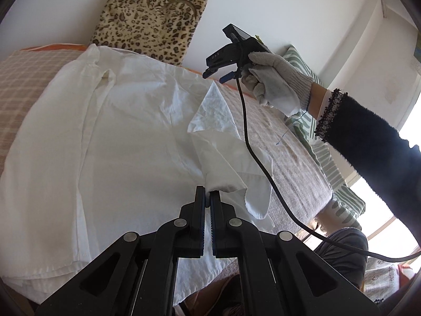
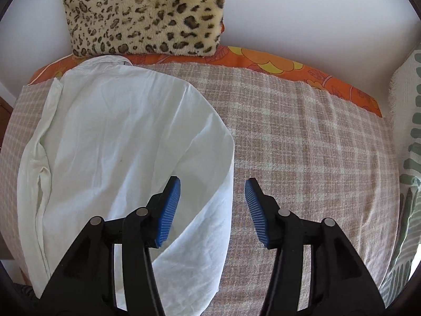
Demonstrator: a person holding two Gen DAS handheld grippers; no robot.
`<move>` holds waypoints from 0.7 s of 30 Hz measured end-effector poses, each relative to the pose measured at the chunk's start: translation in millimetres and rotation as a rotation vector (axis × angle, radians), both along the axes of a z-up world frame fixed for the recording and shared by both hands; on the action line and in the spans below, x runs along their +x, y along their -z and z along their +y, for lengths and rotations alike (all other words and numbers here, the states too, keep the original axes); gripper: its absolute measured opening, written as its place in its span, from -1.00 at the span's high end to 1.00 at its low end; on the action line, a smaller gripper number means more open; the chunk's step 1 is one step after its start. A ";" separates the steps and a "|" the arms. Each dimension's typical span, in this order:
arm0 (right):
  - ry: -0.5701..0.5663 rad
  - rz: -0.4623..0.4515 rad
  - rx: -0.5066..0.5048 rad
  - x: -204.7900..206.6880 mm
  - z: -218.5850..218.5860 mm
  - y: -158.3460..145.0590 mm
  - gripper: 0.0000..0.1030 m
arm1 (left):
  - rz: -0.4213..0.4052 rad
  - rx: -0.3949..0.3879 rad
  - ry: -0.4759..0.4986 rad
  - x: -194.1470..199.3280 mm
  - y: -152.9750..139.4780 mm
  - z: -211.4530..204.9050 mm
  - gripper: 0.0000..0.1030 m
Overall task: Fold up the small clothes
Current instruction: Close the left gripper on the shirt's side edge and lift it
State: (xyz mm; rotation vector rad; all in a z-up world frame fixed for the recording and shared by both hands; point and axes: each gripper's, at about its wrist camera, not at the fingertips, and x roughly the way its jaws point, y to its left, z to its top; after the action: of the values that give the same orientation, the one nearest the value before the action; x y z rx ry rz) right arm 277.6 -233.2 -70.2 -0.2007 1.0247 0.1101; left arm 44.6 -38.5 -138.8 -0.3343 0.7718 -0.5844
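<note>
A white shirt [image 1: 126,137] lies spread over a pink-and-cream checked cover [image 2: 302,137], with its collar toward the far wall. My left gripper [image 1: 208,193] is shut on a bunched, lifted piece of the shirt near its right side. In the left wrist view, my right gripper [image 1: 218,75] hangs above the shirt's right edge, held by a gloved hand [image 1: 276,84], its blue-padded fingers apart. In its own view the right gripper [image 2: 212,184] stands open over the shirt [image 2: 113,137], its folded edge below the gap, nothing between the pads.
A leopard-print cushion [image 2: 144,13] leans on the white wall behind the shirt. An orange flowered sheet [image 2: 276,65] edges the cover. A green-striped cushion [image 2: 410,158] sits at the right. A black cable [image 1: 263,163] droops from the right gripper across the shirt's lifted part.
</note>
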 end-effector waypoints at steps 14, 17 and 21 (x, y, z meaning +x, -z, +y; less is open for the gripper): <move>-0.043 0.022 0.022 28.3 41.6 5.0 0.96 | 0.021 -0.004 -0.016 -0.9 14.0 18.2 0.96; -0.046 0.000 -0.090 36.2 65.1 16.7 0.81 | 0.065 -0.003 -0.025 0.0 20.7 27.3 0.96; -0.060 -0.030 0.002 22.2 58.2 4.3 0.37 | 0.057 0.033 -0.031 -8.6 15.3 37.5 0.83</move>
State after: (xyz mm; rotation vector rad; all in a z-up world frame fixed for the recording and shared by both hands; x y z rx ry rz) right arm 299.8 -175.1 -74.5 -0.2305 0.9884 0.1623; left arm 36.0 -1.0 -154.1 -0.3332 0.8288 -0.5338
